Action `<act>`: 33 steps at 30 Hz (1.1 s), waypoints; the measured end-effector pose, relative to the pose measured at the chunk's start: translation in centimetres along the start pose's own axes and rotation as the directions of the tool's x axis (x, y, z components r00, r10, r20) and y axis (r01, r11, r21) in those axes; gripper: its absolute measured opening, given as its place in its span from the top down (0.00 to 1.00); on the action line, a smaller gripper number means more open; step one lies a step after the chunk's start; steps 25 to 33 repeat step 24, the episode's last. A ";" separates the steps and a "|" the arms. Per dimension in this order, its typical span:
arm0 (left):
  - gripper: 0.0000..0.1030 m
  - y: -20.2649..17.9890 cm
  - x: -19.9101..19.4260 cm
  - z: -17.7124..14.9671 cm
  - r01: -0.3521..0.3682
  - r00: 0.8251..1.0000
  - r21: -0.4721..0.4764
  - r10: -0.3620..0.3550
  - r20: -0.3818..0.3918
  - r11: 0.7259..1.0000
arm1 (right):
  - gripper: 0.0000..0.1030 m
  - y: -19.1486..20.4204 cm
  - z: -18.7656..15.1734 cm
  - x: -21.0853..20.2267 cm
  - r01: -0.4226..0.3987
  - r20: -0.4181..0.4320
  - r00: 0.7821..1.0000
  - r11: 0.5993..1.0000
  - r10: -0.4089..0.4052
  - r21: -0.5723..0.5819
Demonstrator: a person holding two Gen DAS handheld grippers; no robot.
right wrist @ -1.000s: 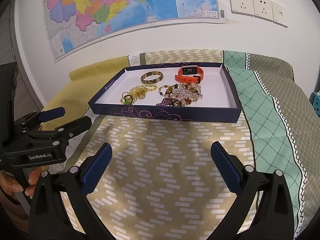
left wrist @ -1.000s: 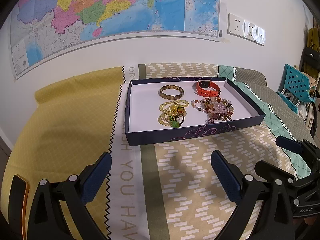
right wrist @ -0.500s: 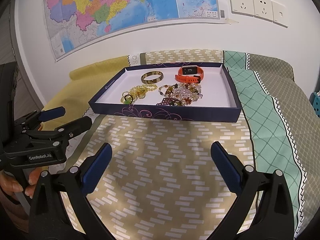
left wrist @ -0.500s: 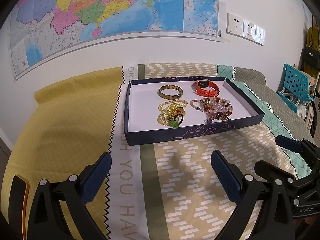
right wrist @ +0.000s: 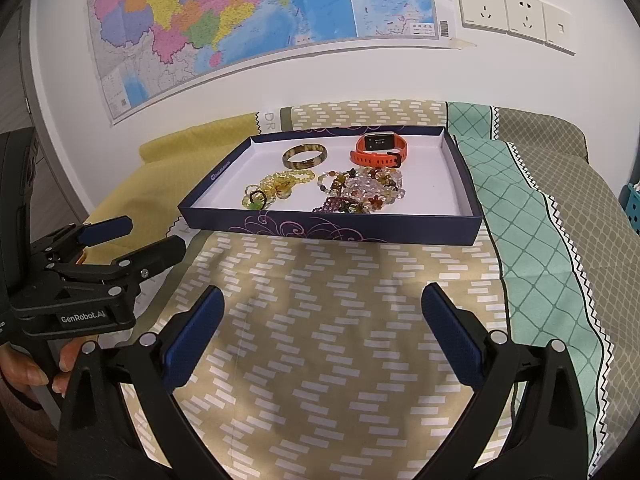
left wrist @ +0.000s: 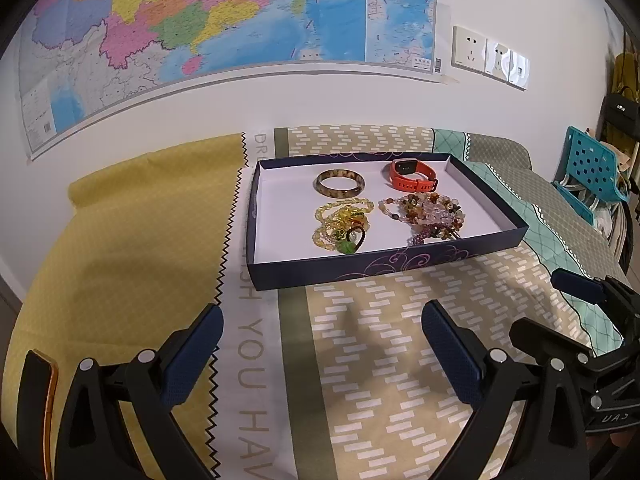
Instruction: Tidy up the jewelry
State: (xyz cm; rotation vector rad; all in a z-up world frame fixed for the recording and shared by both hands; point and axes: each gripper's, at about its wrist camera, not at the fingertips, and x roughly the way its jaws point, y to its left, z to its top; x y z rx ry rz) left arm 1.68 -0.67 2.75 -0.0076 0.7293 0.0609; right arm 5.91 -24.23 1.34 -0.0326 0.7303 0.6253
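Patterned cloth [left wrist: 380,360] across the surface, a map [right wrist: 240,20] on the far wall. Shallow dark box [right wrist: 332,226] at the far middle, holding jewelry: brown bangle [left wrist: 340,184] and orange watch [left wrist: 412,176] at the far side, yellow beads [left wrist: 340,220] and mixed beads [left wrist: 424,212] nearer. Left gripper [left wrist: 322,348] and right gripper [right wrist: 322,332] spread wide, empty, near side, well apart from the box.

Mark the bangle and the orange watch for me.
bangle [right wrist: 305,156], right wrist view, on its front rim.
orange watch [right wrist: 379,143], right wrist view, on its screen face.
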 end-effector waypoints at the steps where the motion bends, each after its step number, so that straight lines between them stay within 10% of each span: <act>1: 0.07 0.0 0.0 0.0 0.000 1.000 0.000 0.000 0.001 1.000 | 0.06 0.0 0.0 0.0 -0.001 0.001 1.000 1.000 0.001 0.000; 33: 0.07 2.1 1.6 0.0 0.005 0.998 -0.031 -0.007 -0.056 1.000 | 0.06 -5.2 0.4 -0.1 0.082 -0.048 0.996 0.996 -0.081 0.019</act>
